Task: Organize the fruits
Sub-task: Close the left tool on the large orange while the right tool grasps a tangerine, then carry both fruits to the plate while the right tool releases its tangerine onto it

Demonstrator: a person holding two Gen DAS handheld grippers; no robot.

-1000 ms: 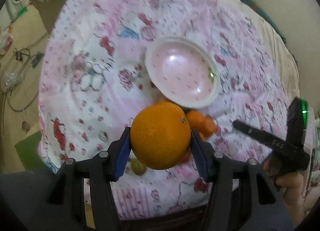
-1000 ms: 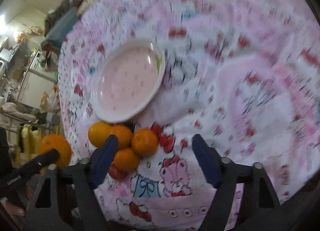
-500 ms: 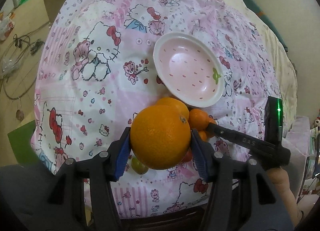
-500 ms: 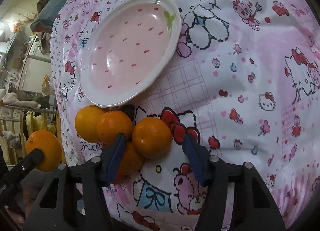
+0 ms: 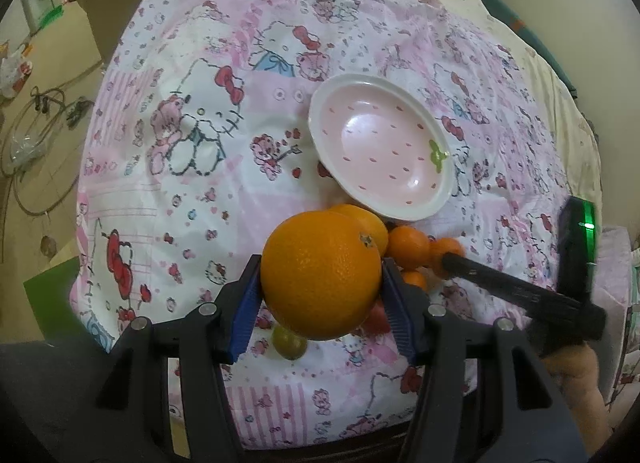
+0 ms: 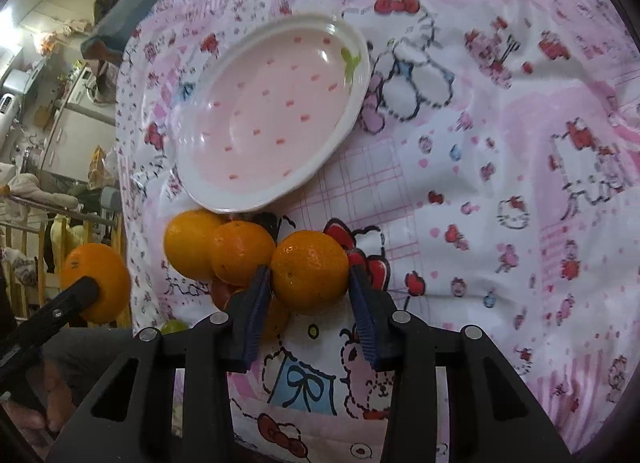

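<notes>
- Left gripper (image 5: 322, 295): clamped on a big orange (image 5: 320, 275), held clear of the quilt (image 5: 192, 167), pointing steeply down. Blue pads sit on the fruit's two sides.
- Right gripper (image 6: 308, 291): jaws closing round a mandarin (image 6: 309, 271); pads look to touch both flanks. Fruit appears to rest on the quilt, at the right end of the pile.
- Pile (image 6: 218, 249): more orange fruit packed just left of the mandarin, touching it. A red fruit and a green one (image 5: 289, 343) lie nearer the person, partly hidden.
- Plate (image 6: 272, 111): empty, pink with white rim, flat on the quilt. Its near rim lies just beyond the pile, almost touching it.
- Key relation: from both grippers the plate lies ahead and slightly away; for the right gripper it is up and left in view, for the left gripper up and right.
- Judgement: right gripper is nearer the rim, so its carry is shorter. Lifting the mandarin may nudge its neighbour.
- Round fruit, no long axis to mind.
</notes>
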